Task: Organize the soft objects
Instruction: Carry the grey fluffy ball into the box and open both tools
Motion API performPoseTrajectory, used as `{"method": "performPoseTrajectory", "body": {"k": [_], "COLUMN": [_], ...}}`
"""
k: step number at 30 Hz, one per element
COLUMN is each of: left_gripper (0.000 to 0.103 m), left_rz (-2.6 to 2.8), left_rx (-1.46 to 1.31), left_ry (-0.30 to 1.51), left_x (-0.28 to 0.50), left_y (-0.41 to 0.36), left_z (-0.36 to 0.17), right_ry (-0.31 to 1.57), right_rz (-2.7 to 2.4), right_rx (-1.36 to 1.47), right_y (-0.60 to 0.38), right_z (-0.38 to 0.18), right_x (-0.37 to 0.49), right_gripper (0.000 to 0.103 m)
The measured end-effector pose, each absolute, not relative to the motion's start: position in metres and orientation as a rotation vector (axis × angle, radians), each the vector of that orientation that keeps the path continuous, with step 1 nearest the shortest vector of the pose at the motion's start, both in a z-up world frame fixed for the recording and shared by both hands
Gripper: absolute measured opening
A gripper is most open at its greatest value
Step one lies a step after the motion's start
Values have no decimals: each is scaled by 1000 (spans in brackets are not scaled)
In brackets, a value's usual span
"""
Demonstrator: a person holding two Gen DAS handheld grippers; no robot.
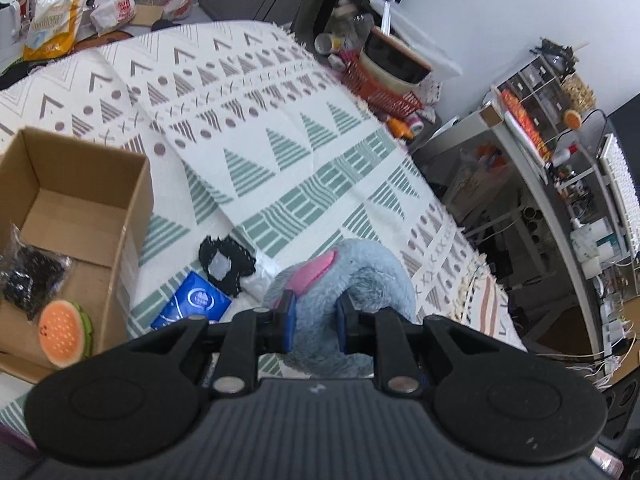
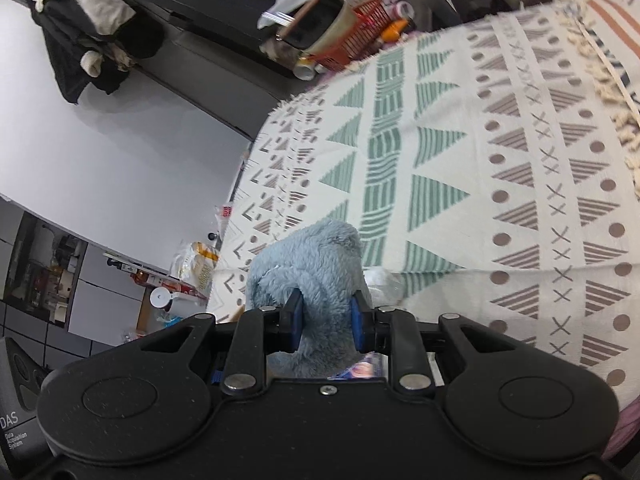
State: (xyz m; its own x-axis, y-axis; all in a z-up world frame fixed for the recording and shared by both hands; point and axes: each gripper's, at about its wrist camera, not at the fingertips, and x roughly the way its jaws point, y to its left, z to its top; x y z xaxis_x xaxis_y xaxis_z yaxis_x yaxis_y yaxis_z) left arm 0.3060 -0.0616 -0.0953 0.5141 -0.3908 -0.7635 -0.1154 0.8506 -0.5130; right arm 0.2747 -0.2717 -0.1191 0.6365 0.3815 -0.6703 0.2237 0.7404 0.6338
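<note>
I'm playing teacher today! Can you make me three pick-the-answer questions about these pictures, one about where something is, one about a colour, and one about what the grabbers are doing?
1. Where is the burger-shaped toy?
A. Inside the cardboard box
B. On the patterned blanket
C. In the red basket

2. What colour is the fluffy plush toy?
A. Yellow
B. Grey-blue with a pink patch
C. Green

3. What are the two grabbers doing?
A. Both wide open, holding nothing
B. Only one holds something
C. Both squeezed shut on the plush toy

Answers:
1 A: it sits in the open box beside a black bag.
2 B: its fur is grey-blue, with pink near the left gripper.
3 C: the plush fur is pinched between the blue pads of the left gripper and the right gripper.
</note>
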Motion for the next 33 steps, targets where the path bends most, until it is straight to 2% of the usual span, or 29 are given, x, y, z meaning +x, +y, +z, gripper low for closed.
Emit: {"method": "performPoseTrajectory", "body": {"k": [13,33], "left_gripper": [19,19], "left_rz": [-165,-81], "left_rx": [-602,-666], "left_ry": [970,979], "left_x": [297,299], "left_y": [-8,87], "left_z": [-68,-88], "right_ry": [865,949], "right_rz": [144,207], "right_rx": [694,631], "right_y": [-222,-130], "right_z": [-91,-109], "right_x": [275,294], "right_gripper": [23,24]}}
